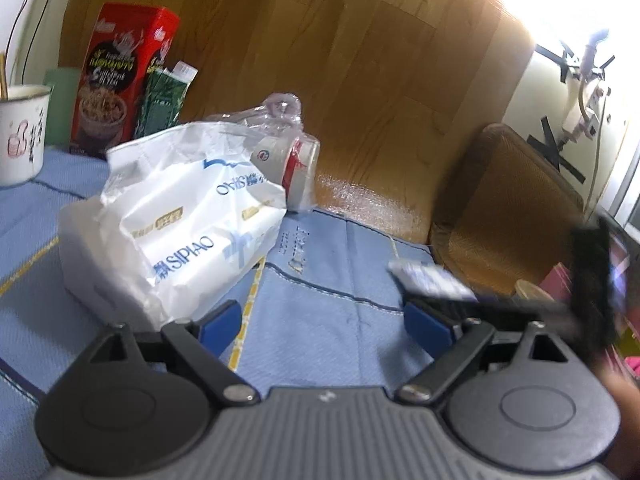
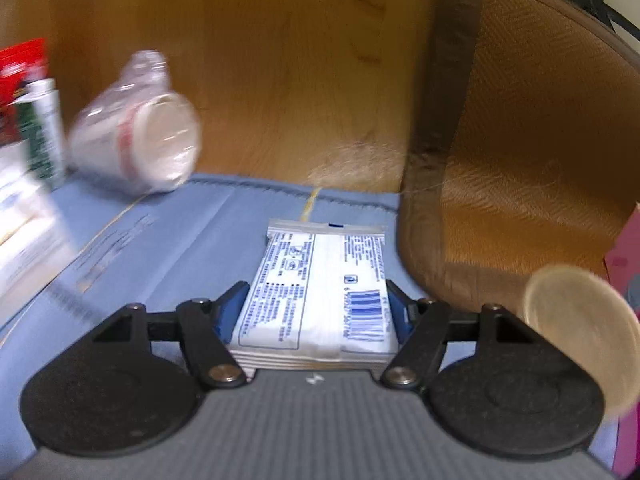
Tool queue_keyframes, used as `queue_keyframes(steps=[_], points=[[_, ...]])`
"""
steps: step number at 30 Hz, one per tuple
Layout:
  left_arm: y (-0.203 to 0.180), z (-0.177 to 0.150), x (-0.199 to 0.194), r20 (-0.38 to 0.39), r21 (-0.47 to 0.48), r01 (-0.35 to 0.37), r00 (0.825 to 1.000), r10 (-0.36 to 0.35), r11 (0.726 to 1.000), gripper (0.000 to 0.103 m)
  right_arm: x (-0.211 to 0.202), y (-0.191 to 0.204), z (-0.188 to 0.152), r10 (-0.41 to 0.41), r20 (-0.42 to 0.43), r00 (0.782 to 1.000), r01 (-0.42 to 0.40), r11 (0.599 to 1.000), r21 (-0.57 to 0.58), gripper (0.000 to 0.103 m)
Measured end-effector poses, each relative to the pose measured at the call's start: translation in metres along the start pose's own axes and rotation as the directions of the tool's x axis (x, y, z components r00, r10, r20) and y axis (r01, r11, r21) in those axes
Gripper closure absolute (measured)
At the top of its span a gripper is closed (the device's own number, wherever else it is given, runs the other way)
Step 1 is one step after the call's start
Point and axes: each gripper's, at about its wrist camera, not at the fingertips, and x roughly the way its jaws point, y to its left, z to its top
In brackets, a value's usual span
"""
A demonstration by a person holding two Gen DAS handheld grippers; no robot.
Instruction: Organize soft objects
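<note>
My right gripper (image 2: 314, 308) is shut on a small white tissue packet (image 2: 320, 292) with blue print and a barcode, held just above the blue cloth (image 2: 180, 232). The same packet (image 1: 430, 276) and the right gripper show blurred at the right of the left wrist view. My left gripper (image 1: 324, 320) is open and empty over the blue cloth (image 1: 320, 280). A large white SIPIAO tissue pack (image 1: 176, 224) lies just left of its left finger. A plastic bag of paper cups (image 1: 288, 160) lies behind the pack; it also shows in the right wrist view (image 2: 136, 144).
A red food box (image 1: 120, 80) and a green packet (image 1: 164, 100) stand at the back left beside a white enamel mug (image 1: 22, 132). A brown woven chair back (image 2: 520, 140) stands on the right. A wooden panel (image 1: 360, 60) rises behind the cloth. A round beige disc (image 2: 580, 328) is at the right.
</note>
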Motion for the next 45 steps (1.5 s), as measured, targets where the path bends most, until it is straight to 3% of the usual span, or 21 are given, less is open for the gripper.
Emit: queue_keyframes(steps=[4,8,12,13,14,16,20,26,27,28,29,30,31,33,36,38,41,42,45], points=[[0.004,0.0,0.0,-0.016,-0.029,0.019,1.0,-0.02,0.999,0.011,-0.046,0.01,-0.032,0.131,0.005,0.991,-0.13,0.987,-0.091,0.031],[-0.002,-0.002,0.0,-0.027,0.006,0.04,0.999,-0.04,0.999,0.012,-0.099,0.012,-0.073,0.23,0.009,0.973,-0.226,0.962,-0.152,0.031],[-0.016,-0.006,-0.001,-0.046,0.092,0.091,0.995,-0.087,0.992,0.012,-0.137,0.007,-0.107,0.229,0.031,0.973,-0.224,0.968,-0.116,0.029],[-0.019,-0.008,-0.002,-0.071,0.098,0.12,0.991,-0.114,0.988,0.012,-0.142,0.004,-0.114,0.214,0.046,0.976,-0.209,0.972,-0.106,0.025],[-0.02,-0.01,-0.002,-0.101,0.086,0.149,0.985,-0.14,0.985,0.012,-0.148,0.003,-0.12,0.189,0.058,0.98,-0.183,0.978,-0.095,0.015],[-0.022,-0.015,-0.005,-0.149,0.027,0.19,0.971,-0.184,0.981,0.012,-0.159,-0.002,-0.131,0.152,0.085,0.985,-0.147,0.987,-0.066,0.008],[-0.029,-0.029,-0.018,-0.253,-0.101,0.282,0.92,-0.299,0.954,0.014,-0.169,-0.016,-0.136,0.179,0.104,0.978,-0.178,0.984,-0.014,0.008],[-0.067,-0.055,-0.036,-0.385,-0.078,0.327,0.861,-0.331,0.942,0.015,-0.175,-0.017,-0.143,0.192,0.124,0.973,-0.188,0.981,-0.045,0.01],[-0.072,-0.058,-0.036,-0.398,-0.07,0.333,0.855,-0.332,0.94,0.018,-0.176,-0.016,-0.144,0.195,0.13,0.972,-0.19,0.98,-0.055,0.01],[-0.079,-0.062,-0.035,-0.393,-0.042,0.336,0.86,-0.325,0.941,0.019,-0.179,-0.016,-0.146,0.2,0.135,0.97,-0.193,0.979,-0.064,0.011],[-0.083,-0.063,-0.034,-0.387,-0.015,0.331,0.868,-0.311,0.943,0.031,-0.18,-0.016,-0.147,0.209,0.142,0.968,-0.201,0.977,-0.071,0.022],[-0.085,-0.065,-0.032,-0.387,-0.004,0.329,0.87,-0.305,0.944,0.042,-0.181,-0.015,-0.147,0.212,0.149,0.966,-0.203,0.976,-0.074,0.022],[-0.086,-0.064,-0.03,-0.385,-0.011,0.328,0.87,-0.306,0.945,0.044,-0.182,-0.014,-0.147,0.212,0.151,0.966,-0.202,0.976,-0.079,0.023],[-0.087,-0.063,-0.027,-0.398,-0.045,0.34,0.857,-0.329,0.939,0.049,-0.185,-0.013,-0.15,0.2,0.168,0.965,-0.187,0.978,-0.088,0.023],[-0.102,-0.054,-0.03,-0.392,-0.048,0.388,0.84,-0.375,0.92,0.05,-0.198,-0.015,-0.149,0.155,0.244,0.957,-0.134,0.986,-0.101,0.026],[-0.123,-0.043,-0.034,-0.368,-0.002,0.431,0.838,-0.402,0.902,0.05,-0.206,-0.02,-0.145,0.114,0.295,0.949,-0.092,0.992,-0.088,0.026],[-0.16,-0.027,-0.036,-0.352,0.053,0.499,0.819,-0.452,0.865,0.05,-0.217,-0.035,-0.139,0.027,0.364,0.931,-0.016,0.999,-0.033,0.027],[-0.173,-0.025,-0.035,-0.35,0.073,0.525,0.809,-0.471,0.848,0.05,-0.222,-0.042,-0.138,-0.004,0.393,0.919,0.009,1.0,-0.012,0.027],[-0.22,-0.019,-0.029,-0.368,0.118,0.624,0.75,-0.55,0.772,0.05,-0.236,-0.064,-0.135,-0.09,0.456,0.886,0.083,0.996,0.036,0.028]])
